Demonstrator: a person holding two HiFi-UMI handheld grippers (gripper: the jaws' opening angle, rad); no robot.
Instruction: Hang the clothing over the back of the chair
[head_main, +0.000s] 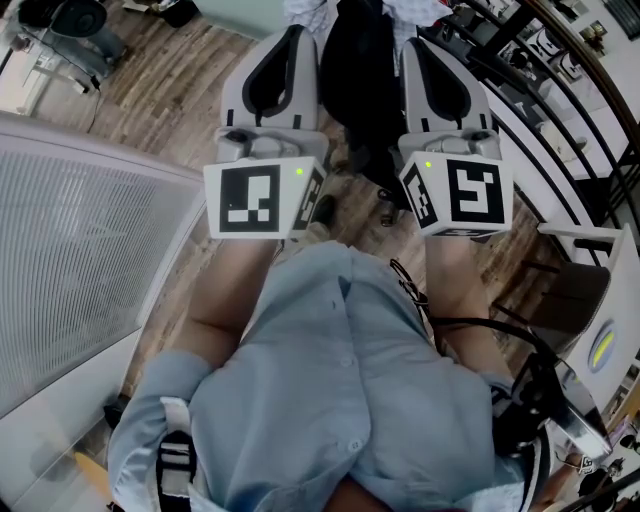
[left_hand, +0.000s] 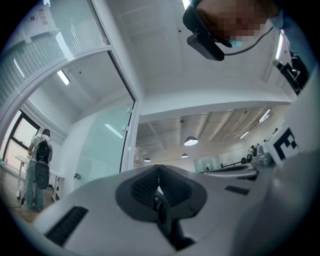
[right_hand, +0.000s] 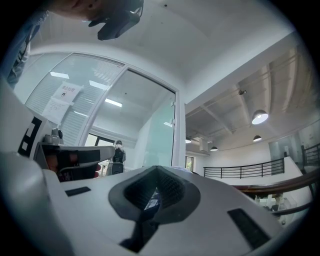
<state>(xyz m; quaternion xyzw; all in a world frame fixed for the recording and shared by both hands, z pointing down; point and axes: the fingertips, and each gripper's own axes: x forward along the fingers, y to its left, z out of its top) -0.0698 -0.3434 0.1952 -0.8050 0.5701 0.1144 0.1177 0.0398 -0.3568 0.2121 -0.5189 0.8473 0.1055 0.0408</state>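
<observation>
The chair (head_main: 80, 260) is the biggest thing here. Its white mesh back stands at 9 o'clock from the person. The clothing (head_main: 362, 90) is black and hangs at 12 o'clock, between the two claws and above the wood floor (head_main: 180, 80). It is not over the chair yet. It is off to one side of it.

What could go wrong? I think the clothing could slip out, because each claw seems to pinch only a small bit of it. Then it would drop to the floor. It also hangs long, so it could catch on the edge of the chair and bunch up. If too much lands on one side of the back, it might slide off.

The left claw (left_hand: 159, 172) is shut tight, pads together, and a thin dark bit of the clothing looks pinched between them. The right claw (right_hand: 157, 172) is shut the same way, with a dark bit of cloth in its pads too.
</observation>
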